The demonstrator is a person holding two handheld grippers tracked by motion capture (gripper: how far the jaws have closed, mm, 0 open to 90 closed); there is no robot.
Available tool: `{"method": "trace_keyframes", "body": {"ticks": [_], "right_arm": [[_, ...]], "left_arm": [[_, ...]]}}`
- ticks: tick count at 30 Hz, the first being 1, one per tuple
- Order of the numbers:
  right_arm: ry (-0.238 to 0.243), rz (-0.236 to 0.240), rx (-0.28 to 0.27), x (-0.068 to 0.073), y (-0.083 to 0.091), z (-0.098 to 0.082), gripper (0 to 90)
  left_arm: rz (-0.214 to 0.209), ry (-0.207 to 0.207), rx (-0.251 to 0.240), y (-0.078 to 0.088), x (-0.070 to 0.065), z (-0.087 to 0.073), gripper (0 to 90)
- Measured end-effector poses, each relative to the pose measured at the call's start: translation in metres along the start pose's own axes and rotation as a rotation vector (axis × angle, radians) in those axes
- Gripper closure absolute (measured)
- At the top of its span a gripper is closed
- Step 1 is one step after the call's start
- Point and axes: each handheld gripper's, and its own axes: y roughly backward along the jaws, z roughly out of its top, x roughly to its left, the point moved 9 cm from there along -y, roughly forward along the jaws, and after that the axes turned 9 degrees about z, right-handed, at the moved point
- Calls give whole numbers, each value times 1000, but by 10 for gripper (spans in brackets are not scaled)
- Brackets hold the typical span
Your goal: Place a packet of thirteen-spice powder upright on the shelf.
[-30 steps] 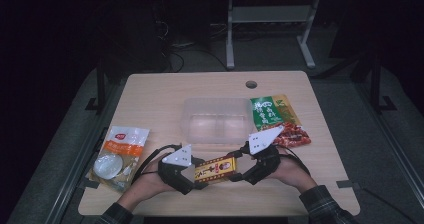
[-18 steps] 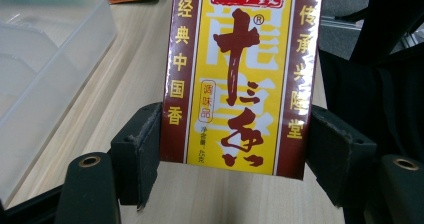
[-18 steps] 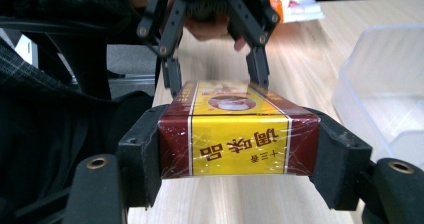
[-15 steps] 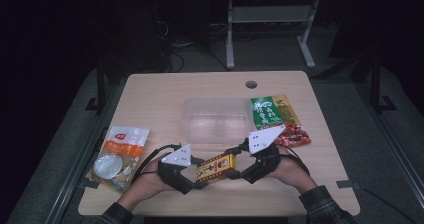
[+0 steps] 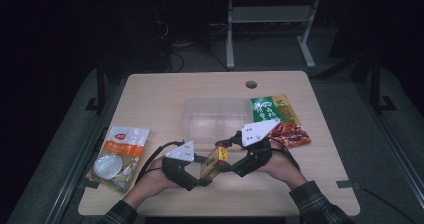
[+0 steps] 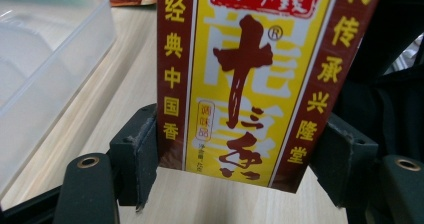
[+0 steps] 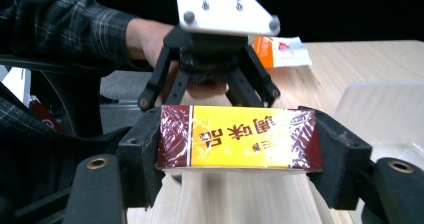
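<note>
I have the yellow and maroon box (image 5: 215, 161) caught between both grippers, near the front edge of the bench (image 5: 165, 91) and a little left of centre. In the high view the box sits tilted, lifted clear of the wood, with my left gripper (image 5: 200, 176) at its near-left end and my right gripper (image 5: 227, 159) at its far-right end. In the left gripper view the box (image 6: 245, 79) stands between the two black jaws, and both pads press on its maroon side bands at the lower end, so that gripper is holding the box. In the right gripper view the box (image 7: 235, 136) lies crosswise between the jaws, each pad tight against a maroon end, so that gripper grips it too; the left gripper (image 7: 212, 96) faces me just behind the box there. The clear plastic container (image 5: 215, 119) lies just beyond the box, toward the far side. The green packet (image 5: 272, 109) and the red packet (image 5: 292, 134) rest to the right, and the orange pouch (image 5: 117, 151) lies well apart at the left
</note>
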Motion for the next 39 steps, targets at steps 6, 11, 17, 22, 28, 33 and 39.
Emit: {"method": "trace_keyframes", "body": {"ticks": [6,11,17,22,28,33,39], "right_arm": [[17,2,-16,1,-8,6,310],[17,2,-16,2,-12,5,314],[8,5,-9,1,-12,4,317],[16,-7,26,-1,-13,2,318],[7,-17,49,-7,-8,-2,318],[7,-25,59,-17,2,5,318],[18,-37,68,-26,9,16,318]], "left_arm": [[-19,8,3,-11,-6,4,295],[-16,-12,10,-14,-7,3,293],[-5,3,2,-13,-4,-1,276],[43,10,28,-8,0,-10,224],[87,37,47,-1,0,-30,214],[115,64,69,9,0,-43,197],[168,79,79,16,1,-55,194]]}}
